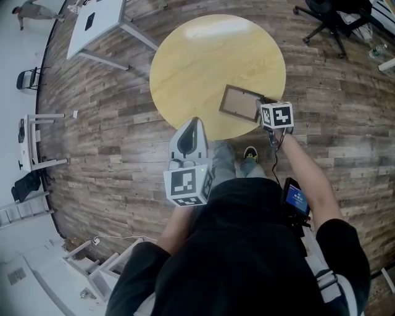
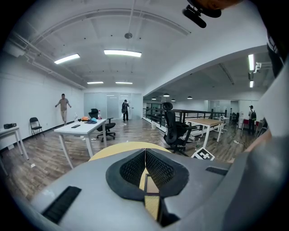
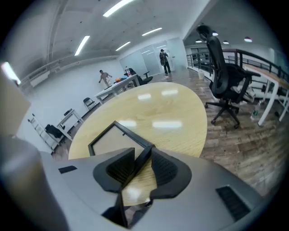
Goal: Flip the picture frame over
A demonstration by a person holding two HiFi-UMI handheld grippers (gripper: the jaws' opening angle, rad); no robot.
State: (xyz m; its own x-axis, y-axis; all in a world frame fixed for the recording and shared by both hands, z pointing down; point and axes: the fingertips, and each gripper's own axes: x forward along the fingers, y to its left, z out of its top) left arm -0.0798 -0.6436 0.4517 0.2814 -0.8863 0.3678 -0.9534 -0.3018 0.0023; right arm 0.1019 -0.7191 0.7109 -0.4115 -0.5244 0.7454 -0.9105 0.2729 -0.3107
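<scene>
Room: open office with wood-plank floor [image 1: 111, 142]; white desk [image 1: 92, 24] at 10 o'clock, black office chair [image 1: 330, 15] at 1 o'clock.
Surface [image 1: 203, 55]: round, pale yellow wood.
Picture frame [image 1: 239, 102]: dark-edged, lying on the surface at 5 o'clock, close to its rim.
Right tongs [image 3: 143, 152]: at the frame's 4 o'clock corner, released; jaws apart, with the frame's dark rail running between them, not clamped.
Left tongs [image 2: 145, 151]: clenched on nothing, tips together, held just off the surface rim at 6 o'clock, apart from the frame.
</scene>
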